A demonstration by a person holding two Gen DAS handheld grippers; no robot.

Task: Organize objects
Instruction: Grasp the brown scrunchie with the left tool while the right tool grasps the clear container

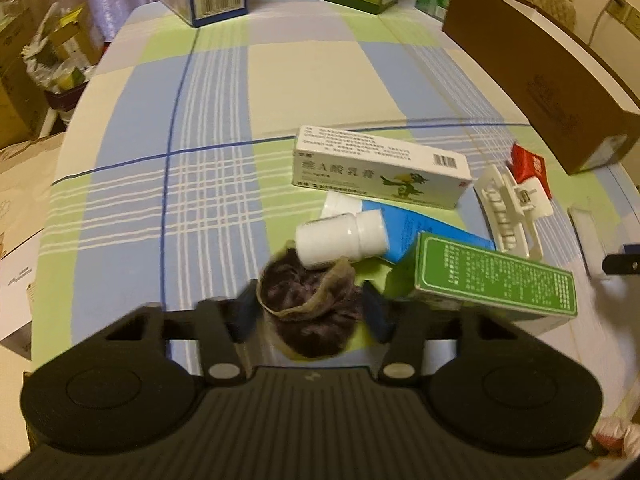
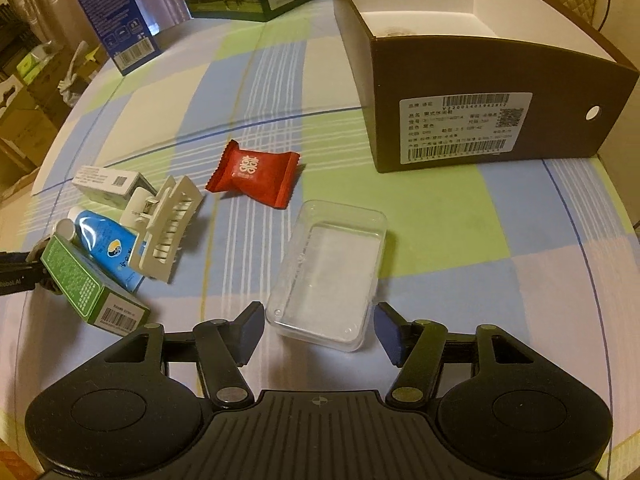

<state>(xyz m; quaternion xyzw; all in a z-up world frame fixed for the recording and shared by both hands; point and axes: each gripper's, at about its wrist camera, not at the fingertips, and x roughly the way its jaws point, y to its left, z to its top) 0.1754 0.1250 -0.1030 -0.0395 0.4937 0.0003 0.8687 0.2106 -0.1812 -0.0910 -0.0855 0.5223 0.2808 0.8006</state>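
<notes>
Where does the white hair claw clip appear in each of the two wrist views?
Left wrist view: the white hair claw clip lies right of centre, in front of the red candy packet.
Right wrist view: the clip lies left of centre, left of the packet.
Shared landmark: the brown shoe box, far right in both.

Dim warm indoor light, soft shadows, heavy fisheye bending, motion blur at right edge.
</notes>
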